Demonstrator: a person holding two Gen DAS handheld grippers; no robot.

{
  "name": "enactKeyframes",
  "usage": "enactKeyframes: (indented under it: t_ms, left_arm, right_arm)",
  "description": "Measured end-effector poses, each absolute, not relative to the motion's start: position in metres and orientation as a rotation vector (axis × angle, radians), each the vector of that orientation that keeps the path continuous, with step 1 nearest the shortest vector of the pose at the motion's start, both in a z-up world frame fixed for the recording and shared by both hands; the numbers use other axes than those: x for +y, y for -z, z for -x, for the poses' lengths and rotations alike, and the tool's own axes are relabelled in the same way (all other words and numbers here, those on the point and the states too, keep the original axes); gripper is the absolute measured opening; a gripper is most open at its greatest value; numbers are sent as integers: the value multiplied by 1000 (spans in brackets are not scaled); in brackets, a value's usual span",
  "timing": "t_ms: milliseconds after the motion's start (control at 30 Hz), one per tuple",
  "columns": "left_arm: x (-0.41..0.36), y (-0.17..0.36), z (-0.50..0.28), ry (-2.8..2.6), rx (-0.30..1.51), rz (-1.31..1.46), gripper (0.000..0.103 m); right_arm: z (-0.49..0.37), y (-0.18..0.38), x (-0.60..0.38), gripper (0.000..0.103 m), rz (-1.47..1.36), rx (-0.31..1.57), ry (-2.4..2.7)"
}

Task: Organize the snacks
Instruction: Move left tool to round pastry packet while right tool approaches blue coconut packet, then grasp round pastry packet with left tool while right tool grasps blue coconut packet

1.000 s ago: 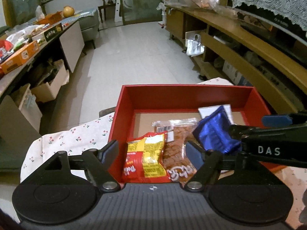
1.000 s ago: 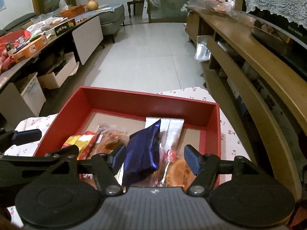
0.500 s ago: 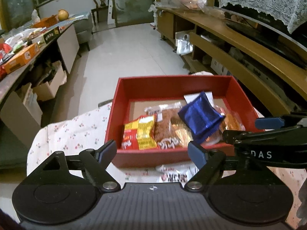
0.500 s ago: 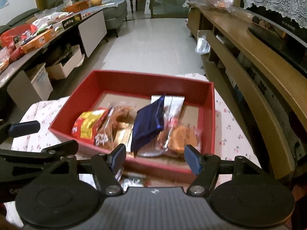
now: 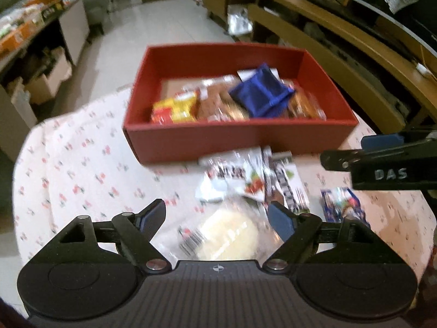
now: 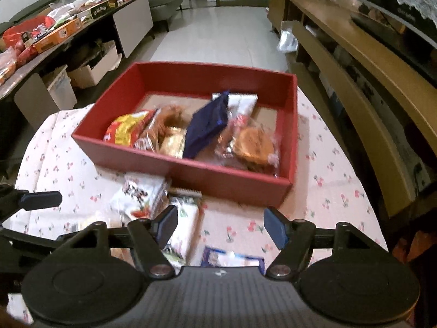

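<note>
**Desk:** What have you got under the left gripper?

**Me:** My left gripper [image 5: 217, 216] hangs over the cherry-print tablecloth [image 5: 82, 164], jaws spread and gripping nothing. Below the gap lies a clear-wrapped pale yellow cake [image 5: 229, 235]; neither pad touches it. Just beyond it, a white snack packet with red print [image 5: 232, 175] and a white-and-green packet [image 5: 286, 183] lie side by side near the front wall of the red box [image 5: 232, 142].

**Desk:** And the right?

**Me:** My right gripper [image 6: 221, 224] has its jaws opening, with nothing pinched between them, only bare cloth in the gap. Its left pad [image 6: 168, 222] sits over the white-and-green packet's edge. A blue-bordered packet [image 6: 232, 259] peeks out beneath the gripper body.

**Desk:** What's in the box?

**Me:** It holds a yellow-and-red bag [image 6: 125, 131] at the left, brown-snack packets [image 6: 164, 128] beside it, a dark blue pouch [image 6: 207, 125] leaning across the middle, and a round brown cake in clear wrap [image 6: 254, 145] at the right. The left view is blurred, so I can't read the labels.
</note>
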State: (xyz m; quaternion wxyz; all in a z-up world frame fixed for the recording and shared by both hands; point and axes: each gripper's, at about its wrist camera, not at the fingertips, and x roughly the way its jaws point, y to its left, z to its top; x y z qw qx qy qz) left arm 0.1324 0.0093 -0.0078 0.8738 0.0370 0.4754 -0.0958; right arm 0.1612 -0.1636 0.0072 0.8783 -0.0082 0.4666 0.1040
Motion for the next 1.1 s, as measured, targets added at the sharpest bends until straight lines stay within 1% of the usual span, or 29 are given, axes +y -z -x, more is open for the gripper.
enactKeyframes:
  t_ms: [67, 233, 367, 567, 600, 767, 800, 833, 967, 1100]
  left_arm:
    - [8, 12, -132, 224, 1012, -77, 87]
    - [-3, 22, -129, 320, 1058, -128, 93]
    - [-10, 34, -129, 326, 1070, -243, 94]
    - [-11, 49, -135, 355, 1093, -319, 94]
    - [-11, 52, -136, 353, 1097, -321, 93]
    - [-6, 56, -136, 317, 1123, -244, 75]
    - [-6, 55, -133, 308, 1118, -243, 70]
    - [-6, 55, -130, 304, 1118, -236, 68]
    - [-6, 50, -117, 290, 1121, -200, 66]
    - [-4, 48, -105, 278, 1133, -160, 65]
  right_arm:
    - [-157, -5, -168, 79, 10, 987, -217]
    - [-147, 0, -177, 80, -8, 1011, -222]
    - [-142, 5, -183, 80, -1, 1027, -227]
    - [-140, 15, -193, 80, -6, 1065, -232]
    - [-141, 16, -195, 80, -6, 1069, -230]
    - [-142, 21, -204, 80, -11, 1085, -209]
    - [-142, 21, -206, 80, -13, 1085, -203]
    - [-142, 21, -208, 80, -15, 1086, -200]
    - [-139, 26, -211, 80, -41, 1108, -211]
    - [-137, 30, -205, 80, -64, 1134, -234]
